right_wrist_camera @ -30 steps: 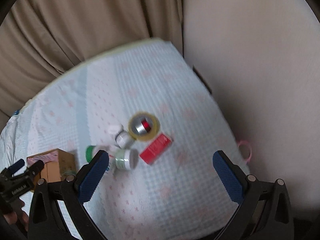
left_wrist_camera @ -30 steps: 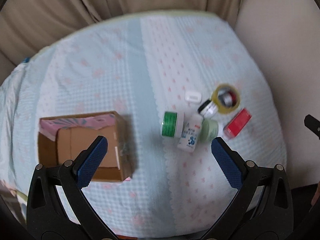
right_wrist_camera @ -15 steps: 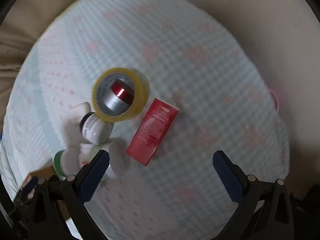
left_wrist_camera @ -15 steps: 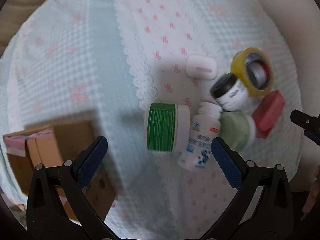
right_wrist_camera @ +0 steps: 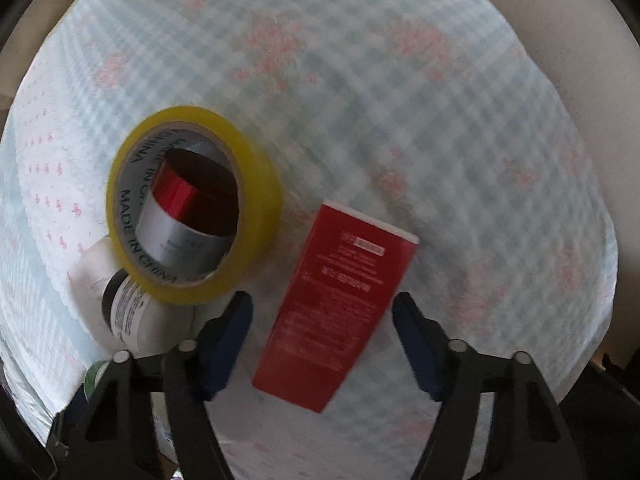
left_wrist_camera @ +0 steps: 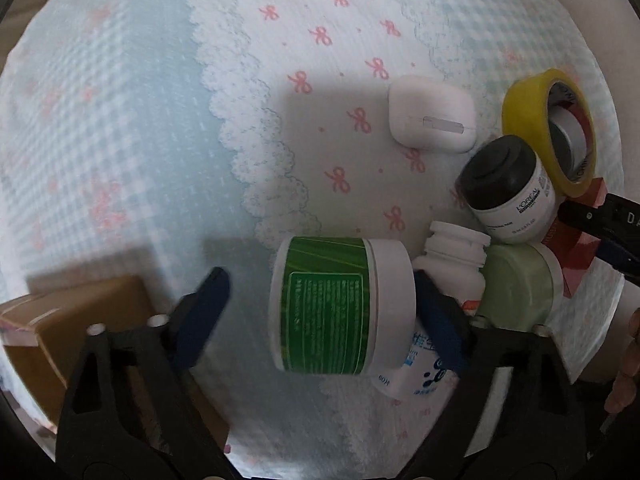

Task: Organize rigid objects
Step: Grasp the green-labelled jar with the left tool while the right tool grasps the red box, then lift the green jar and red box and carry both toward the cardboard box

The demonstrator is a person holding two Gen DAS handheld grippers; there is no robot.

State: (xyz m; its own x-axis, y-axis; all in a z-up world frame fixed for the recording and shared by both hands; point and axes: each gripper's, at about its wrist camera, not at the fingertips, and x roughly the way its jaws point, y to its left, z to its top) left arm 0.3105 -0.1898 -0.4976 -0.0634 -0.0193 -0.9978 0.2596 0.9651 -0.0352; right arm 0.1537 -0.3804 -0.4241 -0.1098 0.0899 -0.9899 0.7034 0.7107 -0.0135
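Left gripper (left_wrist_camera: 320, 304) was wide open, straddling the green jar (left_wrist_camera: 340, 306), which lay sideways, lid toward right. Right gripper (right_wrist_camera: 322, 338) was wide open around the red box (right_wrist_camera: 340, 304), long axis pointing away, tilted right.

L gripper (left_wrist_camera: 320, 304) now astride green jar (left_wrist_camera: 340, 304), R gripper (right_wrist_camera: 322, 332) astride red box (right_wrist_camera: 340, 316)

Brightness: soft, even indoor light; the source is not seen.
Shadows: a broad grey shadow is cast on the tablecloth (left_wrist_camera: 120, 120) beside the green jar (left_wrist_camera: 340, 304).
Blur: the right wrist view is smeared, probably by motion; the red box (right_wrist_camera: 340, 312) print is unreadable.
Distortion: fisheye bending and dark corners are seen at all edges.
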